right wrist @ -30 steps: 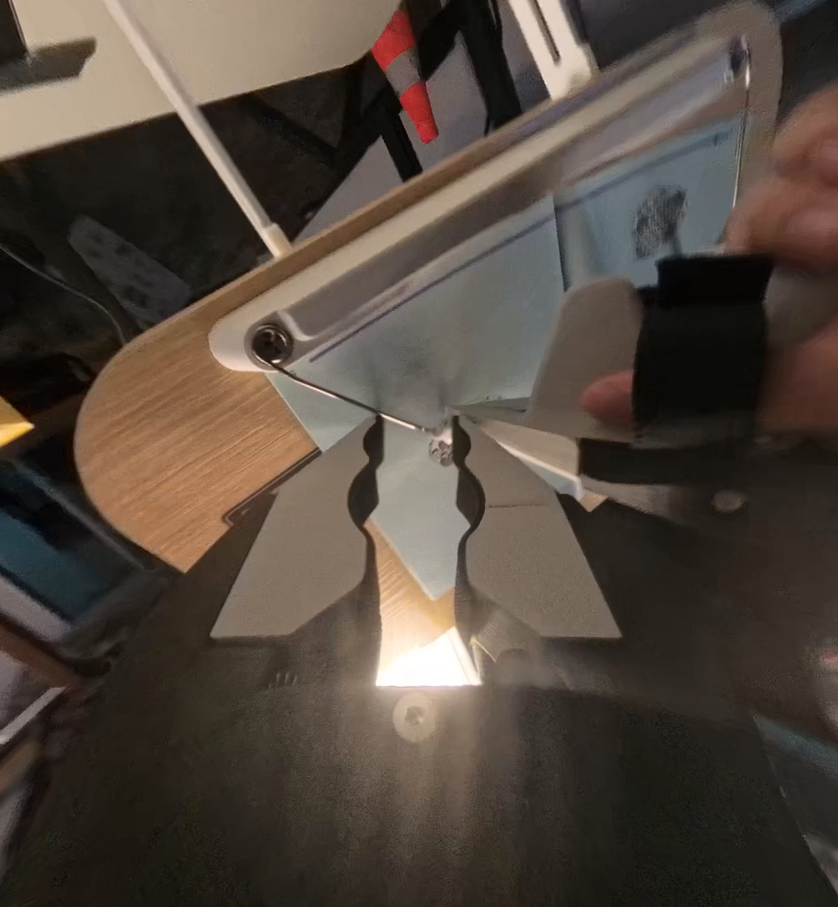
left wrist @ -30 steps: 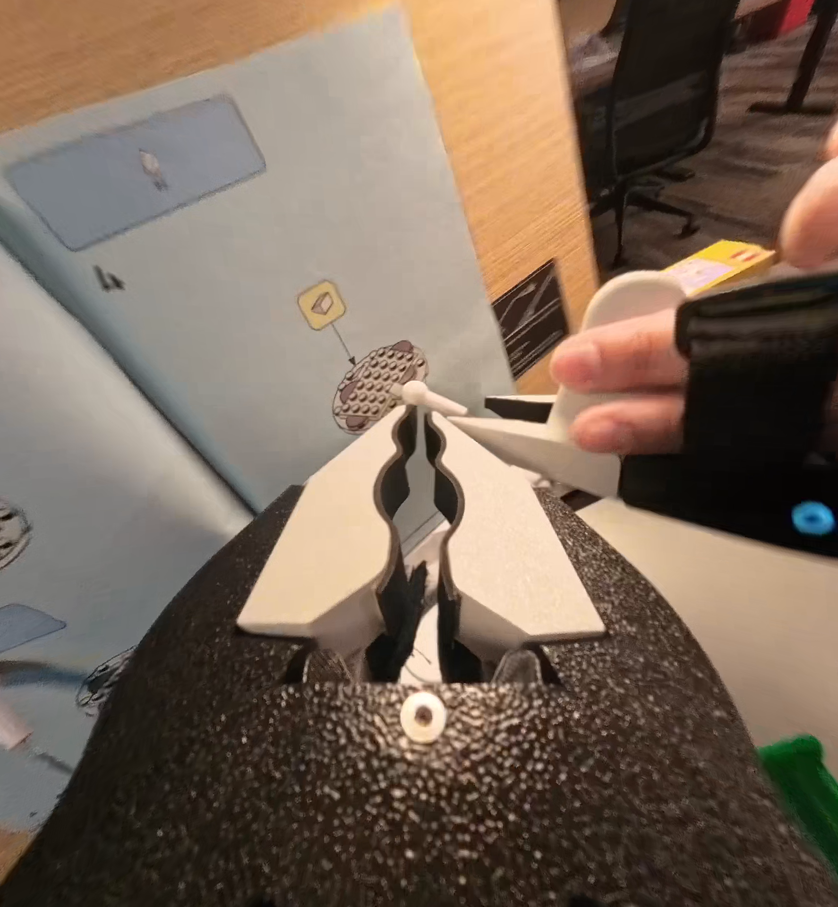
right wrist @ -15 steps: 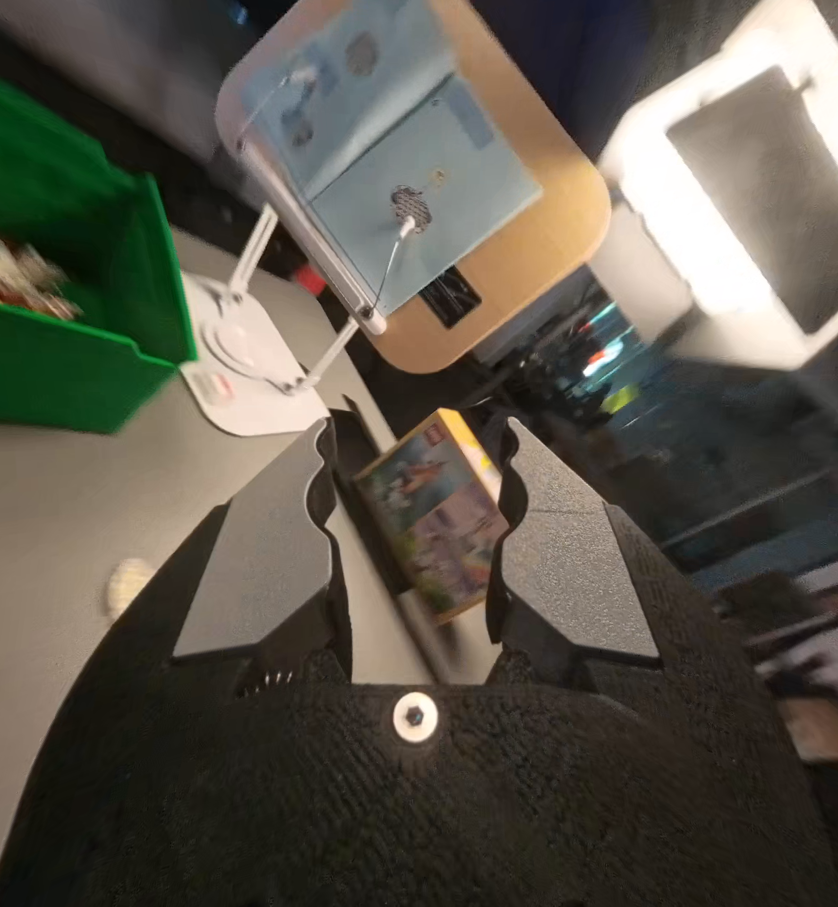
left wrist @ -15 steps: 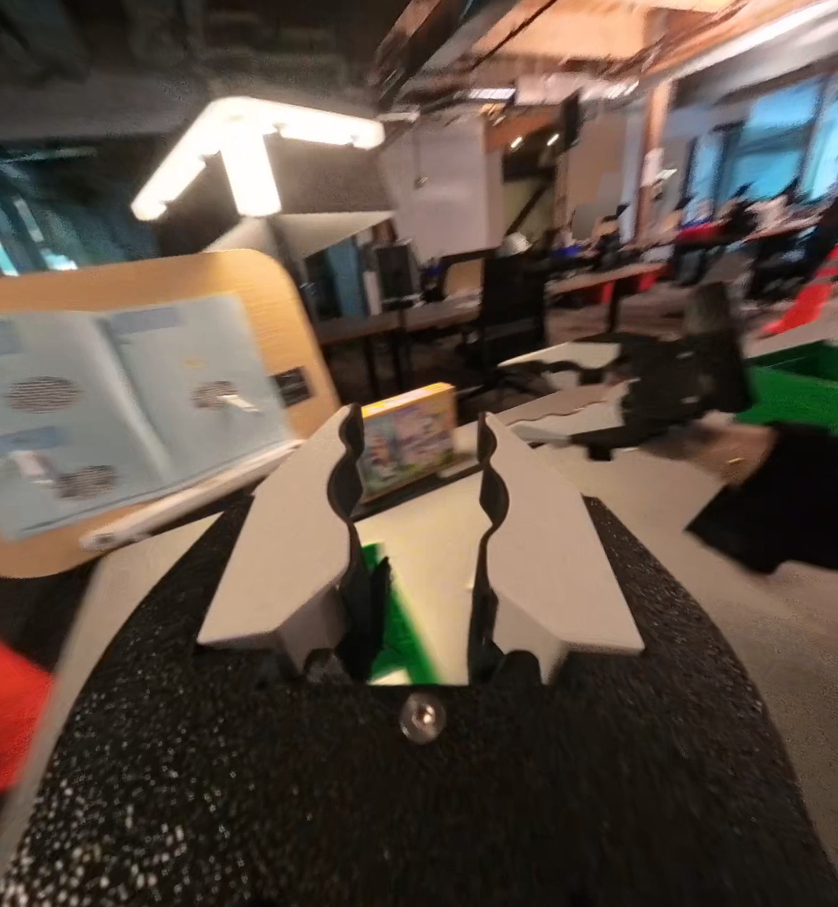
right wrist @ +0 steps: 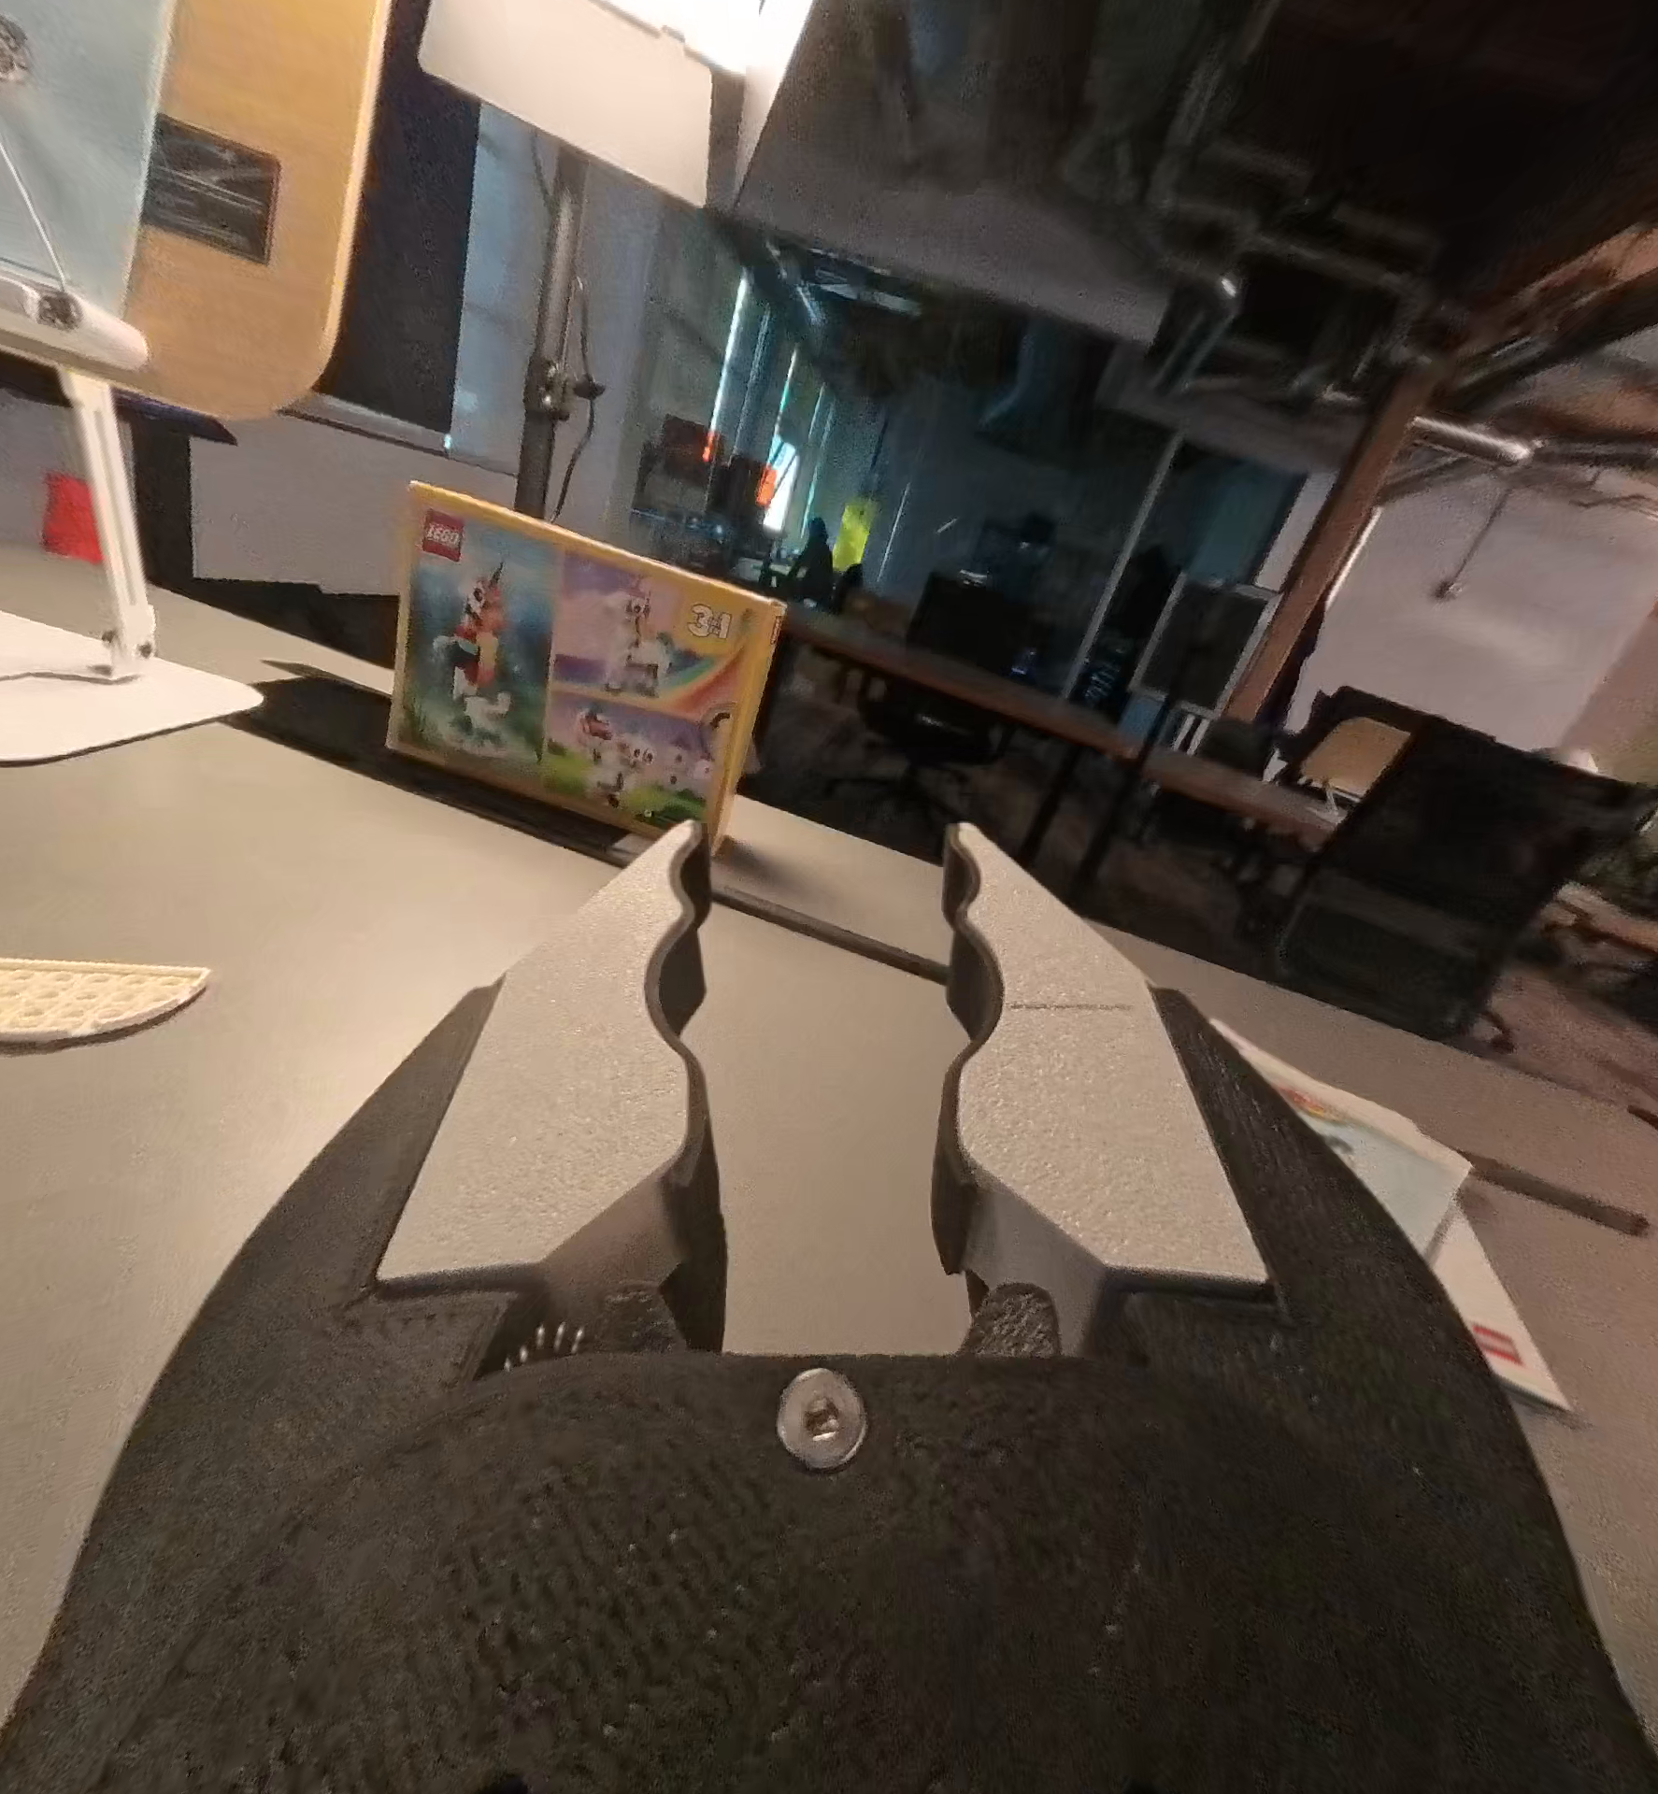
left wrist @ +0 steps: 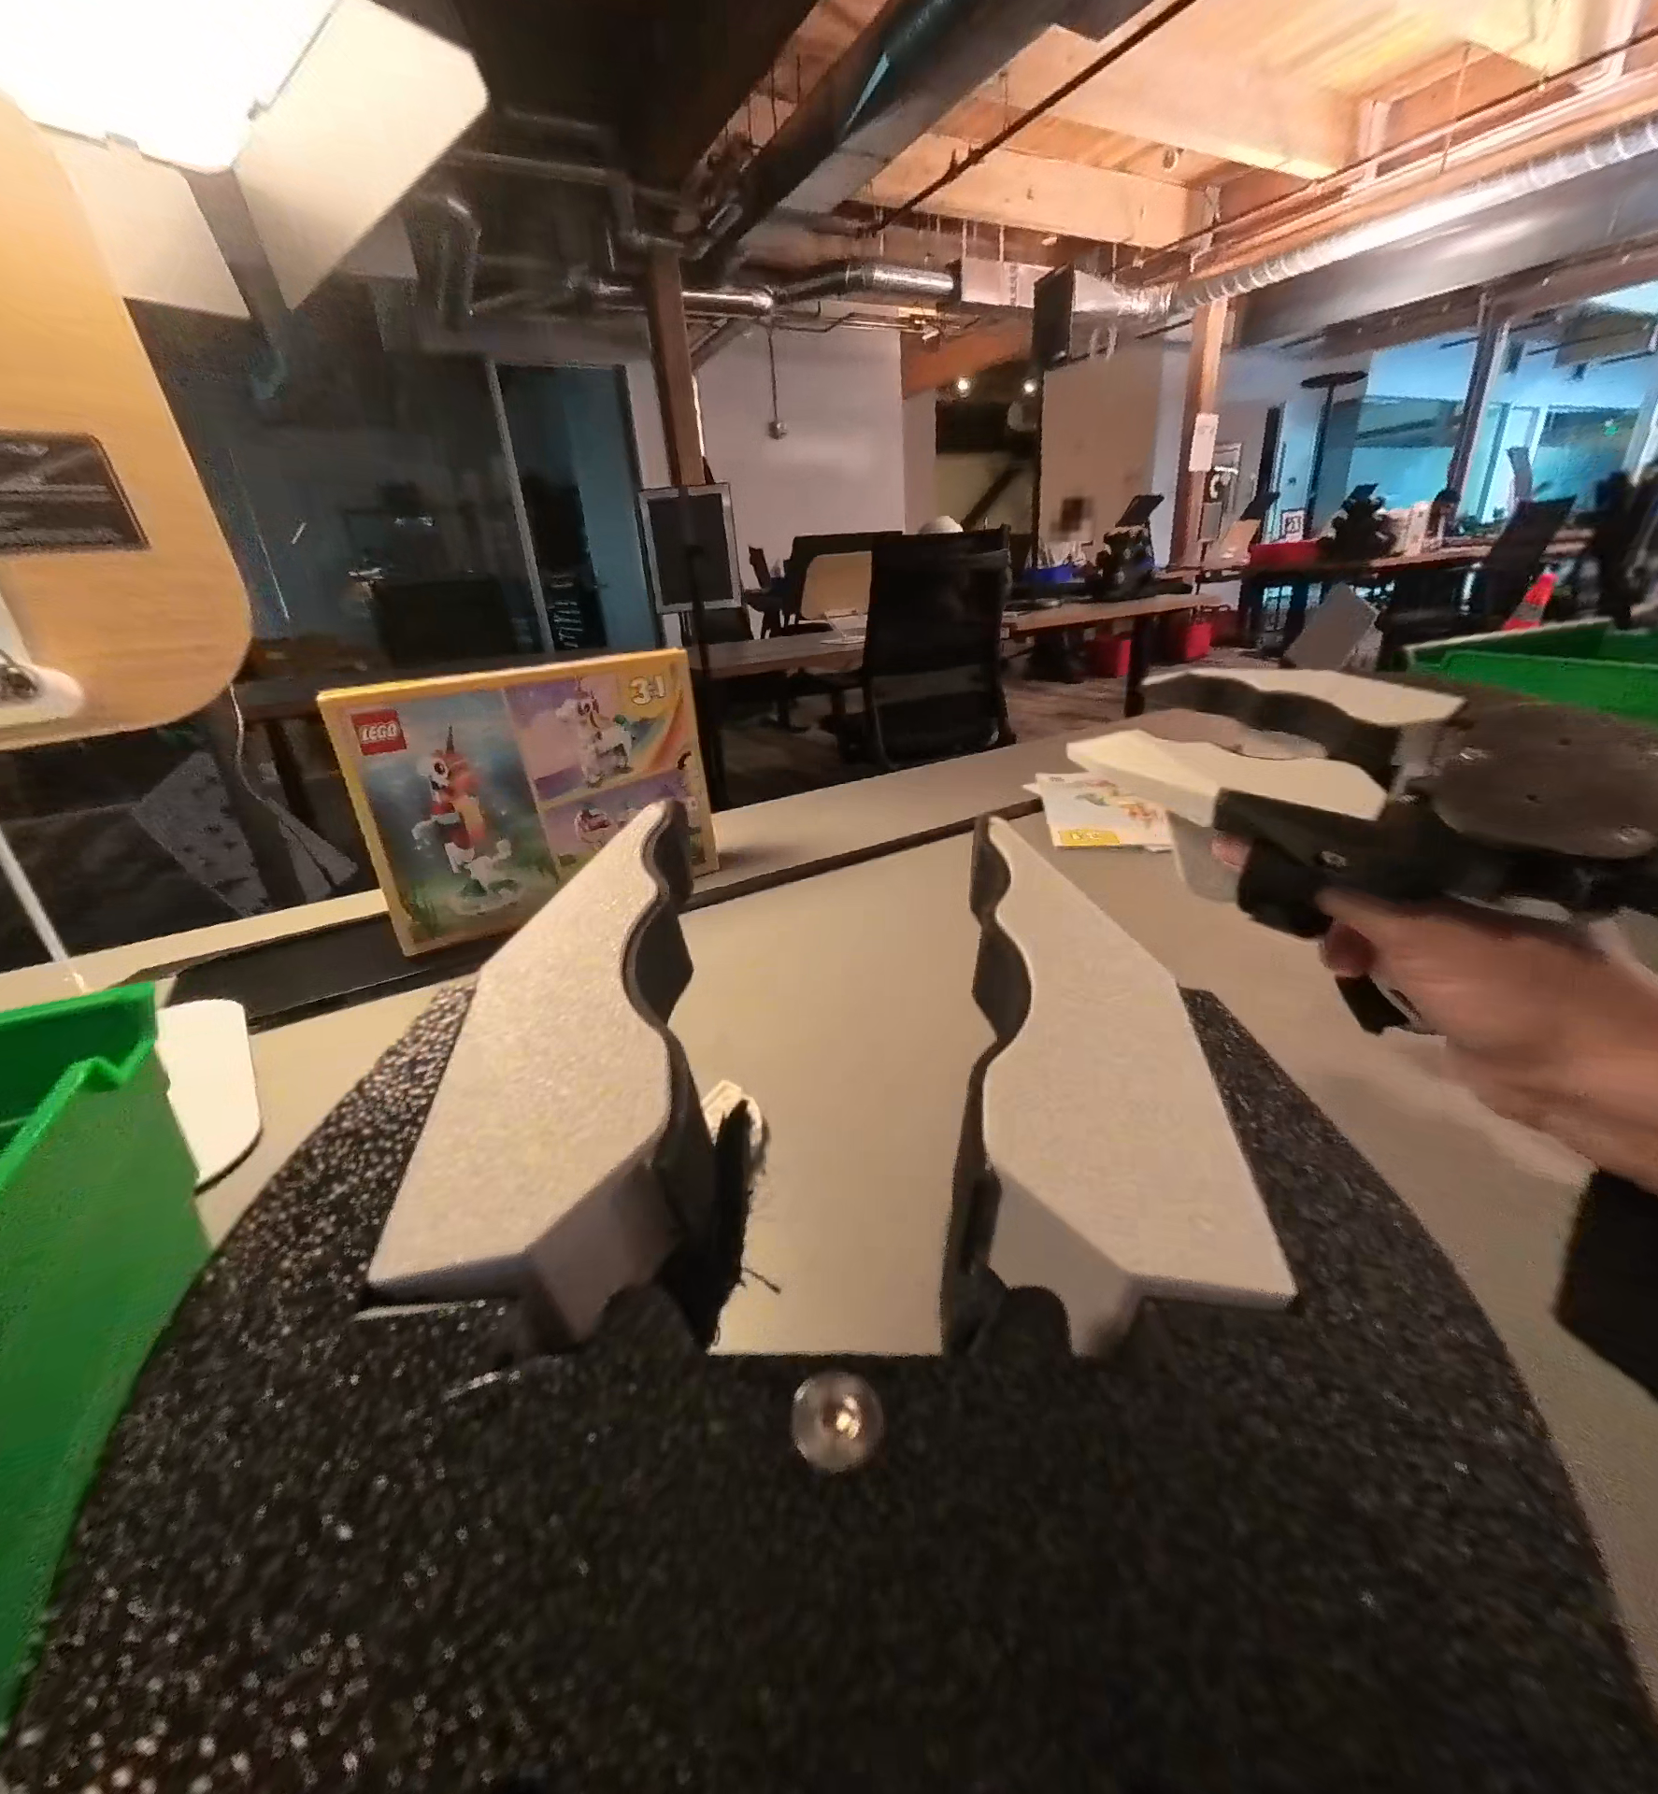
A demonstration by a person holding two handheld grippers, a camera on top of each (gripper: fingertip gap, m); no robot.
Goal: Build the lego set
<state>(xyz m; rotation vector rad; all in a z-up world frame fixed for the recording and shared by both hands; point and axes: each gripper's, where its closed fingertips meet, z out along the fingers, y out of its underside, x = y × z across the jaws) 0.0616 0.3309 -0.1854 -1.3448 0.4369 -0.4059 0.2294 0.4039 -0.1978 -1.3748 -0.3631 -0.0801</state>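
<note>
While both the left gripper and right gripper hover spread and empty, the thin white studded plate, probably light, stiff and best pinched by its edge, lies on the table only in the right view, short of the box.

Green bin cropped at left edge
</note>
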